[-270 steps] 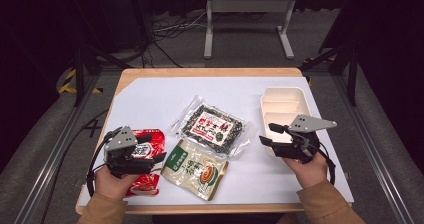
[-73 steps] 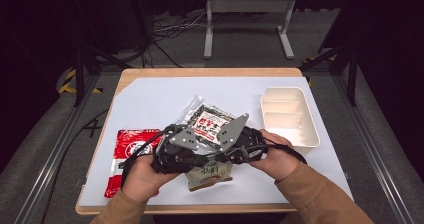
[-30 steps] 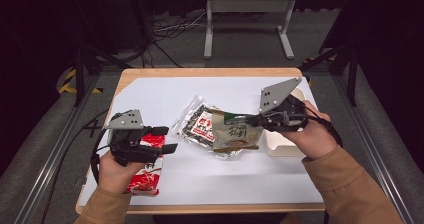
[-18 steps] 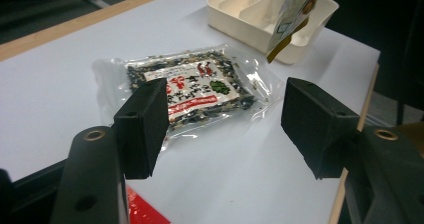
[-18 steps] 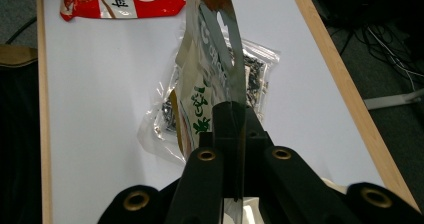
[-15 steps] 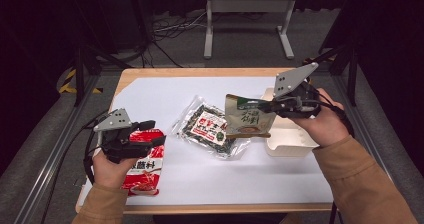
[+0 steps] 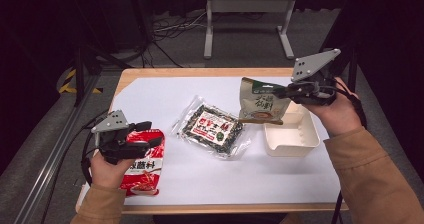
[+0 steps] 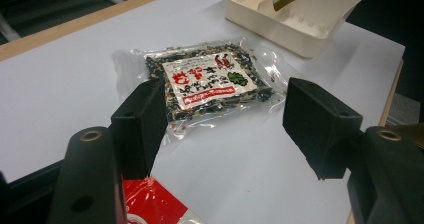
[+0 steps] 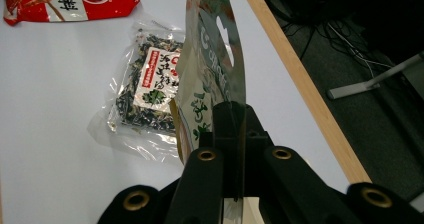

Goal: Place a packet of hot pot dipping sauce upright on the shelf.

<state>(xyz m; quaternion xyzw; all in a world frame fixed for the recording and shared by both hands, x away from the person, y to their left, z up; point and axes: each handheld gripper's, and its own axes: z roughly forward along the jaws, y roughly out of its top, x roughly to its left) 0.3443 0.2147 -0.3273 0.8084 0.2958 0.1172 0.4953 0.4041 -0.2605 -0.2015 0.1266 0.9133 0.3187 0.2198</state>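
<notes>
The right gripper (image 7: 290,90) has its jaws pinched tight on the top edge of a green-and-white snack pouch (image 7: 259,101), which hangs upright in the air over the far end of the cream divided tray (image 7: 295,144). The left gripper (image 7: 150,134) has its jaws spread wide with nothing between them, hovering over the red seasoning packet (image 7: 145,170) at the worktop's (image 7: 210,179) near left. Between the two lies a clear bag of dark seaweed flakes (image 8: 207,81), flat on the white surface just beside the tray.

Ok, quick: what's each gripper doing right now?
Left gripper: open, empty, above the red packet.
Right gripper: shut on the green-and-white pouch, raised over the cream tray.
</notes>
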